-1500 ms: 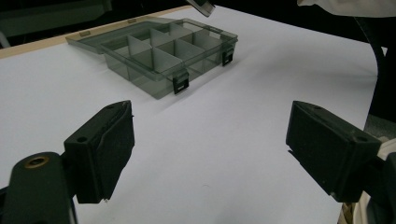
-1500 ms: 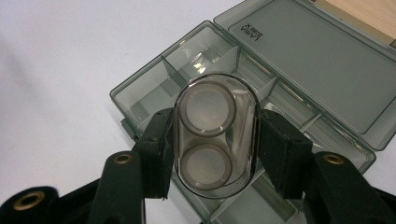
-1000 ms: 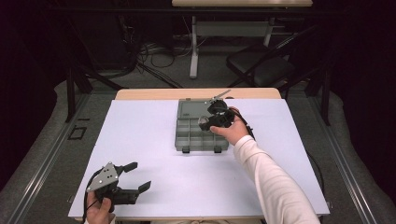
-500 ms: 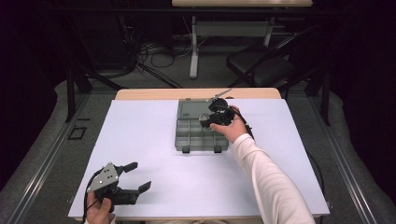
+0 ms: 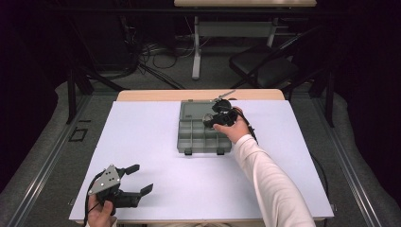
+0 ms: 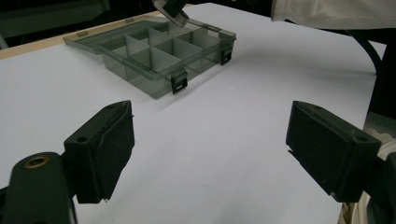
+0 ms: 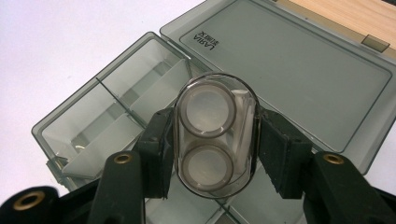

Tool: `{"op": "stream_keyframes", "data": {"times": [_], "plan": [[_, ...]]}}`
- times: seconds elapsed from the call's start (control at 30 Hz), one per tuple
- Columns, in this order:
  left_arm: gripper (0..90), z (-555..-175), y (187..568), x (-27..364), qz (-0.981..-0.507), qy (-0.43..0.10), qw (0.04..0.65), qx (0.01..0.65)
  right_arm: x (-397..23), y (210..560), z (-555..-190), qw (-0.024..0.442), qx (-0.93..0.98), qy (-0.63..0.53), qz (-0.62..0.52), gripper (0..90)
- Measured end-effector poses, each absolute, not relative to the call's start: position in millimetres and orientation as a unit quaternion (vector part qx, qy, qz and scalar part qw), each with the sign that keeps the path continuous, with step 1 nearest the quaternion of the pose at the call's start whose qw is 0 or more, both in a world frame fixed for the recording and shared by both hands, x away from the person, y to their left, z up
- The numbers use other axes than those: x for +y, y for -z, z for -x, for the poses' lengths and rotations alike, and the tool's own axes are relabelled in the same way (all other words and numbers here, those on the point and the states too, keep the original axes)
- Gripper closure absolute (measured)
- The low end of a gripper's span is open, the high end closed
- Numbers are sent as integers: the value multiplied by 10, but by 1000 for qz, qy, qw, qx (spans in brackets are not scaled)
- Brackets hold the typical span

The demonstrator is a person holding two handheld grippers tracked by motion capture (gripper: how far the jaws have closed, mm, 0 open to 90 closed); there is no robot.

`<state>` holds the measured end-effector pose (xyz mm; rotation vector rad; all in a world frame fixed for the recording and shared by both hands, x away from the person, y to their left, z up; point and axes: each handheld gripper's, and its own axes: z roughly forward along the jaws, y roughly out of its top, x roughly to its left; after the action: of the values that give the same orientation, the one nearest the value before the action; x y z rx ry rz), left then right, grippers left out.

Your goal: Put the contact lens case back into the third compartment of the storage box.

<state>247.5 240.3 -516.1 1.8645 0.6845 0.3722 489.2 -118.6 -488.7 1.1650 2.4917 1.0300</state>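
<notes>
A clear case (image 7: 215, 135) is clamped in the right gripper (image 7: 212, 151), now carried slightly farther over the open box (image 7: 116, 112) below it, probably for placing. The left gripper (image 6: 210, 149) is held wide open, empty.

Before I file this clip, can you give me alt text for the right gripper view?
The right gripper clamps a small clear oval case with two round wells, just above an open grey divided box. The box's lid lies flat behind it on the white table.
</notes>
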Motion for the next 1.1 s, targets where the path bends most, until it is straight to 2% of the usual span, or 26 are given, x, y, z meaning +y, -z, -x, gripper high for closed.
{"op": "stream_keyframes", "data": {"times": [0.4,1.1], "plan": [[158,-2478,5163,2404,-782,-156,531,286,-1184,4953,-4924,117,841,-355,-392,488],[158,-2476,5164,2405,-782,-156,531,287,-1118,5099,-4957,114,846,-339,-395,487]]}}
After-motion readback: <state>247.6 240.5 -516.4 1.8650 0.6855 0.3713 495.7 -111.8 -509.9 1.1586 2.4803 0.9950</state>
